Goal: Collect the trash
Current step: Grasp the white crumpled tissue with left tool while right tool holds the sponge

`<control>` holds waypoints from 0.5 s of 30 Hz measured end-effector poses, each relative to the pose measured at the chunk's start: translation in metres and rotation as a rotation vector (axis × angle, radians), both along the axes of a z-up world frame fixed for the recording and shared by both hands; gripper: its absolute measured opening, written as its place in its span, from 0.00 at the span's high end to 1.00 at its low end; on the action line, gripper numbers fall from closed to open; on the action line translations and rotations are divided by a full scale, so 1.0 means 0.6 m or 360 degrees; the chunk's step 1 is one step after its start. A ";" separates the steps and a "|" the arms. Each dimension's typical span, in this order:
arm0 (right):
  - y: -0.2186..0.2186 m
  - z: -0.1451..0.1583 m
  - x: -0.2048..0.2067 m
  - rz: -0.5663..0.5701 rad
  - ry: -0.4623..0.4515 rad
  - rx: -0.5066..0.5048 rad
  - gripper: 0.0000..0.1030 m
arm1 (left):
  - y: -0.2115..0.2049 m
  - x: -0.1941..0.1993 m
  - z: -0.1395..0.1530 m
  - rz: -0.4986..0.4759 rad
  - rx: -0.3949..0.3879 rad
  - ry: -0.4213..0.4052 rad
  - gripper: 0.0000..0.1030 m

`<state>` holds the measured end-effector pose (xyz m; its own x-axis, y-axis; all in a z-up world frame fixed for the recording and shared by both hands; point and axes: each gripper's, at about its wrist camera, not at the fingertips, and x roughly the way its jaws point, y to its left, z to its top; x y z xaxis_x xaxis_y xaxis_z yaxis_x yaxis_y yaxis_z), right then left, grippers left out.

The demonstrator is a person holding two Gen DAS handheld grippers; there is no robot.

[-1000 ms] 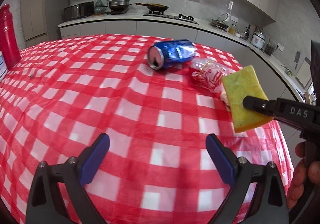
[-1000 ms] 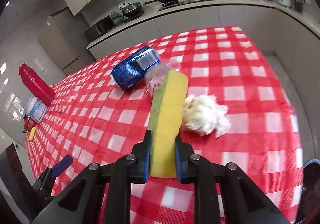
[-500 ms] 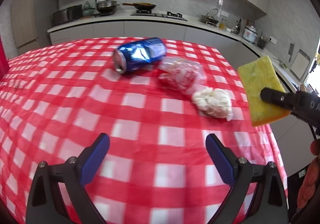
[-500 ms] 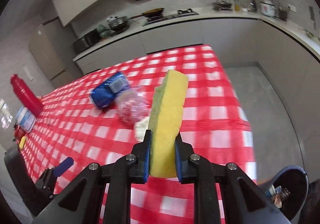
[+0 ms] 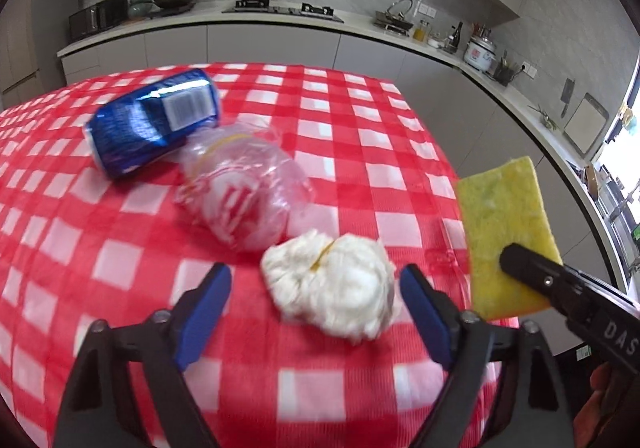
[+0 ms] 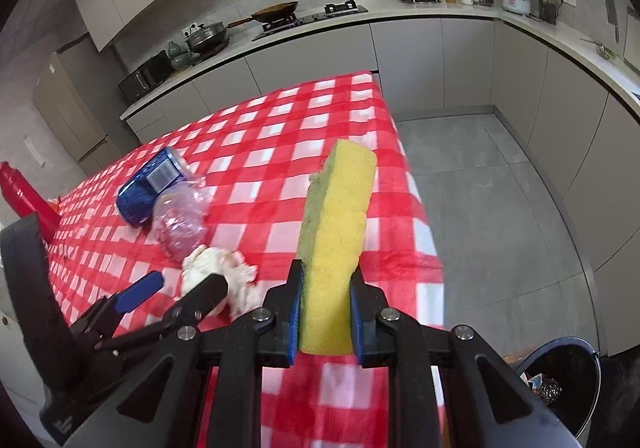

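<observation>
A white crumpled paper wad lies on the red checked tablecloth near its right edge. My left gripper straddles the wad and its jaws are closing; a gap still shows between the blue pads and the paper. Behind the wad lie a crumpled clear plastic bottle and a dented blue can. My right gripper is shut on an upright yellow sponge, held over the table's right edge. In the right wrist view the left gripper sits at the wad.
A dark bin with some trash inside stands on the grey floor beyond the table's right edge. A red bottle stands at the far left of the table. Kitchen counters run along the back and right walls.
Both grippers have moved right along the table. The wad has come between the left jaws, which have narrowed. The sponge stays gripped and now hangs near the table edge, with the bin in view.
</observation>
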<state>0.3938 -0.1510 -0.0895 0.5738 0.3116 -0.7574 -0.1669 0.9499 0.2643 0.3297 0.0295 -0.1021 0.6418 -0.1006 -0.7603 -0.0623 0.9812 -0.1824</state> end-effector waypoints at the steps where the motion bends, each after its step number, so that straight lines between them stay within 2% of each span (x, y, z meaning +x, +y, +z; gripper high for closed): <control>1: -0.006 -0.001 0.004 -0.0005 0.0004 0.0005 0.79 | -0.001 0.006 -0.004 -0.0011 -0.0005 0.0016 0.29; 2: -0.010 -0.001 0.007 -0.0008 0.0004 0.0002 0.79 | -0.001 0.011 -0.008 -0.0024 -0.0013 0.0033 0.37; 7: -0.011 -0.002 0.014 0.0009 0.0007 -0.0009 0.79 | 0.002 0.008 -0.005 -0.0061 -0.0051 0.0017 0.46; 15: 0.006 -0.006 -0.002 0.0053 0.0004 -0.0047 0.79 | 0.014 -0.045 0.024 -0.0053 -0.0017 -0.0067 0.46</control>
<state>0.3925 -0.1471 -0.0931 0.5617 0.3080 -0.7679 -0.1978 0.9512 0.2369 0.3030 0.0379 -0.0877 0.6691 -0.1305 -0.7316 -0.0215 0.9806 -0.1947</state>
